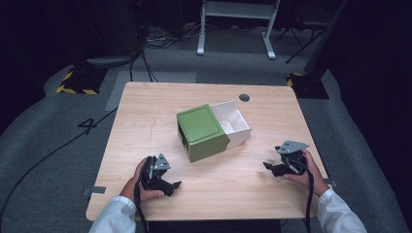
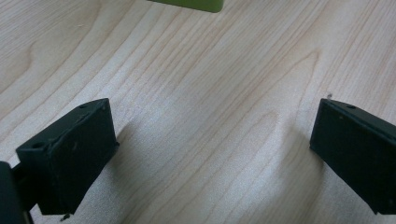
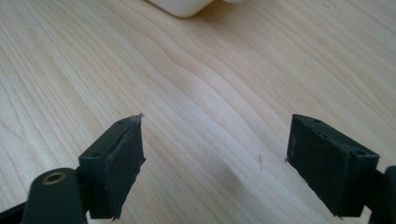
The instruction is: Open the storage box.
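Green sleeve (image 1: 201, 132) with white drawer (image 1: 234, 122) half out sits ahead, between both grippers. Left gripper (image 1: 171, 186) nearer green end, right gripper (image 1: 270, 167) nearer drawer. Both spread wide, pinching nothing, low over table (image 1: 145, 111).

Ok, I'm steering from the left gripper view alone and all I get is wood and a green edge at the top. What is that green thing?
Observer: A green box near the table's middle, seen from the high view.
Operator: Is it closed?
Observer: No, a white tray sticks out of its far right side.
Operator: Where's the other gripper?
Observer: The right gripper sits near the table's right edge, jaws open, nothing between them.
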### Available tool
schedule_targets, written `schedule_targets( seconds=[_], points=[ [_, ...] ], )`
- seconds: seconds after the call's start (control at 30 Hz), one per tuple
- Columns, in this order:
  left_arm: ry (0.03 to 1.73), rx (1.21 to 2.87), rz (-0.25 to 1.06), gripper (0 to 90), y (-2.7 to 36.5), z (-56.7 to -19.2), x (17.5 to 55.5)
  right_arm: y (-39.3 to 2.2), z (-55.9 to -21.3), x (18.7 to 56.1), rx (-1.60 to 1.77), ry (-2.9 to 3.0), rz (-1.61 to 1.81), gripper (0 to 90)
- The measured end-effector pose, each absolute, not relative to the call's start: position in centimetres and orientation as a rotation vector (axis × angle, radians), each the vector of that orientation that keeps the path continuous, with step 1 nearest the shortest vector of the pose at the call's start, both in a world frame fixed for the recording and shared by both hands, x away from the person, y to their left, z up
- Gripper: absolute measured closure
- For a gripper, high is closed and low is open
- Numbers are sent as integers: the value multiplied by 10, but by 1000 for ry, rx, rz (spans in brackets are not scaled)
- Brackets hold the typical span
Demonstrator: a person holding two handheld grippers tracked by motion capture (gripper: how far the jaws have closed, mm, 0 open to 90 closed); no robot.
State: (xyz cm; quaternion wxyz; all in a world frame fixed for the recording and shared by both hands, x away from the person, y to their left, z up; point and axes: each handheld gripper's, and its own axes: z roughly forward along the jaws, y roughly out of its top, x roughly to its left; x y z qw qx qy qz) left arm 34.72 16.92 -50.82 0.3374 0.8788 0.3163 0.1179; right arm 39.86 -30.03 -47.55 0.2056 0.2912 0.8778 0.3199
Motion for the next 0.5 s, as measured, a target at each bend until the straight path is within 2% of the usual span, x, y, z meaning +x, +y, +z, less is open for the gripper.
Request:
schedule_targets(
  seconds=[0.5],
  points=[
    [824,2291,307,5,169,-508,347,-338,-501,375,970,2439,968,161]
  ],
)
